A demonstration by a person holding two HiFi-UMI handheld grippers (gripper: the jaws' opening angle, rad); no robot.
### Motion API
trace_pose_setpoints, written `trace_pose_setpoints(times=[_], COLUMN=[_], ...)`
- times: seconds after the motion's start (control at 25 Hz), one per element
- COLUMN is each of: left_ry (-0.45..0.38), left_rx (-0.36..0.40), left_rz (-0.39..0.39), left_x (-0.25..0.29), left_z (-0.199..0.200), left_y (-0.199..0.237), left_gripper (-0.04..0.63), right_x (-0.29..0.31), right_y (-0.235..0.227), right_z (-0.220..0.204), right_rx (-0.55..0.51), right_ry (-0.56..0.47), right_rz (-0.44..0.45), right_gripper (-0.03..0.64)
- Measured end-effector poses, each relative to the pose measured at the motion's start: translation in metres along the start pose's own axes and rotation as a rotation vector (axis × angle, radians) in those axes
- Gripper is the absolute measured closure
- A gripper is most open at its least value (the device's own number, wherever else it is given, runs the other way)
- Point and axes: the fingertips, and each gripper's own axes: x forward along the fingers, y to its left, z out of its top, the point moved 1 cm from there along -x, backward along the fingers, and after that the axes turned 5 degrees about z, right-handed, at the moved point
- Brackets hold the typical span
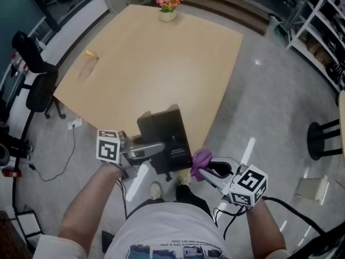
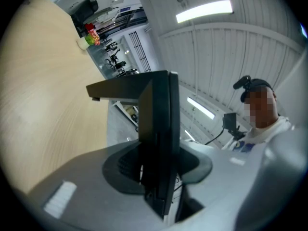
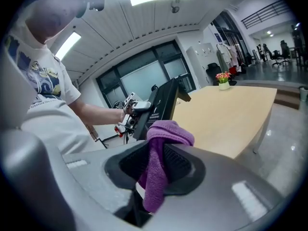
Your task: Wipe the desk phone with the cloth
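Observation:
The desk phone [image 1: 164, 136] is a black, slab-like unit held up off the near edge of the wooden table [image 1: 151, 63]. My left gripper [image 1: 156, 149] is shut on its lower left side. In the left gripper view the phone [image 2: 159, 129] stands edge-on, clamped between the jaws of the left gripper [image 2: 156, 177]. My right gripper [image 1: 207, 170] sits just right of the phone and is shut on a purple cloth [image 1: 200, 158]. The right gripper view shows the cloth [image 3: 161, 162] bunched between the jaws, with the phone [image 3: 161, 107] a short way beyond it.
A pot of flowers [image 1: 168, 7] stands at the table's far edge. A small yellow object [image 1: 90, 54] lies near its left edge. A black office chair [image 1: 32, 63] is at the left, a stool [image 1: 323, 139] at the right, shelving [image 1: 323, 26] far right.

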Motion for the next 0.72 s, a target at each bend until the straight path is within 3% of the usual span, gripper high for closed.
trace_pose_setpoints(times=[0.16, 0.32, 0.72], left_ry=[-0.009, -0.01, -0.029], left_rx=[0.0, 0.006, -0.021], left_rz=[0.005, 0.016, 0.029], left_x=[-0.001, 0.0, 0.0], left_z=[0.009, 0.014, 0.01], left_y=[0.004, 0.005, 0.007], left_gripper=[0.414, 0.414, 0.416], right_x=[0.004, 0.021, 0.083], right_y=[0.01, 0.034, 0.081], right_z=[-0.017, -0.027, -0.021], right_rx=[0.011, -0.005, -0.129], right_ry=[0.021, 0.058, 0.121], right_rz=[-0.009, 0.042, 0.152], right_gripper=[0.528, 0.528, 0.528])
